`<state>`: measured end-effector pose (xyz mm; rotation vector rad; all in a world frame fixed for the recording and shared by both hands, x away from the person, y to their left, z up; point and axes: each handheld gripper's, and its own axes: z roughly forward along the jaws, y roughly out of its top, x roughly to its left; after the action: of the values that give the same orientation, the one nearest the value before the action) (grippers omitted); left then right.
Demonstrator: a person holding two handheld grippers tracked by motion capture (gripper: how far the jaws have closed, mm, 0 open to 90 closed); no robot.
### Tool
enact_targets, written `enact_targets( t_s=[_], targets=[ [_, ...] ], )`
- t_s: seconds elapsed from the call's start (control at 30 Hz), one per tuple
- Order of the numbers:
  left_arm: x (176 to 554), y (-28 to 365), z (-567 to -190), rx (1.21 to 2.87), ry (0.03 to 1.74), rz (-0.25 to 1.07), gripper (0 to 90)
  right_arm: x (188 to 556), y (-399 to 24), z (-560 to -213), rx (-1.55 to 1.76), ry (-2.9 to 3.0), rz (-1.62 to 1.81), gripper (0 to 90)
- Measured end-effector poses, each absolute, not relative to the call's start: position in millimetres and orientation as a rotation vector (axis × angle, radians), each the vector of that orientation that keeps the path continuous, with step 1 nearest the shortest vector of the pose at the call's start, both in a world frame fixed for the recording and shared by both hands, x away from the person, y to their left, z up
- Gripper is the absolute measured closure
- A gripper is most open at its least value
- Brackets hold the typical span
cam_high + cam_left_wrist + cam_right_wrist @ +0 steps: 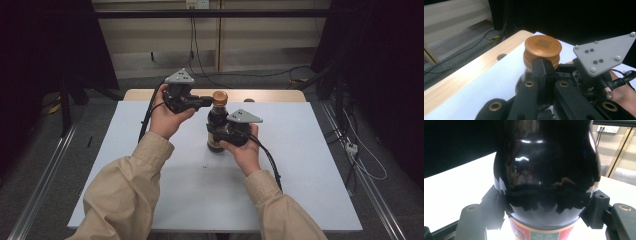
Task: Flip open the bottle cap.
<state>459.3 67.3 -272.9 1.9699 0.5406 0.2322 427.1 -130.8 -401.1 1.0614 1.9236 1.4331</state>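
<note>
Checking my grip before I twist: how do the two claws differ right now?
The right claw is clamped on the dark bottle's body; the left claw is shut at the orange cap, though its grip is hidden. The right sits lower, the left higher. Both reach for the same upright bottle.

— Supporting surface?

— A table (150,200) with a white top, seen from the high view. A strip of pale wood (145,94) shows along its far edge, with a small round hole (501,56) in that strip.

— What stands directly on it?

— One dark bottle (216,131), upright, near the middle toward the far side, with a copper-coloured cap (220,97) and a red and green label (541,234) low on its body.

— Anything else on the top?

— A tiny speck (205,165) just in front of the bottle; too small to identify.
</note>
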Motion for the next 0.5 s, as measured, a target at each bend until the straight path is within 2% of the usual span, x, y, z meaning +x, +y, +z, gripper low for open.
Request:
enact_targets(
  t_s=[0.5],
  targets=[
    [460.9,62.4,-272.9,1.957,0.548,0.206,90.0,427.7,-134.0,-402.5,1.086,1.924,1.450,32.3]
  ],
)
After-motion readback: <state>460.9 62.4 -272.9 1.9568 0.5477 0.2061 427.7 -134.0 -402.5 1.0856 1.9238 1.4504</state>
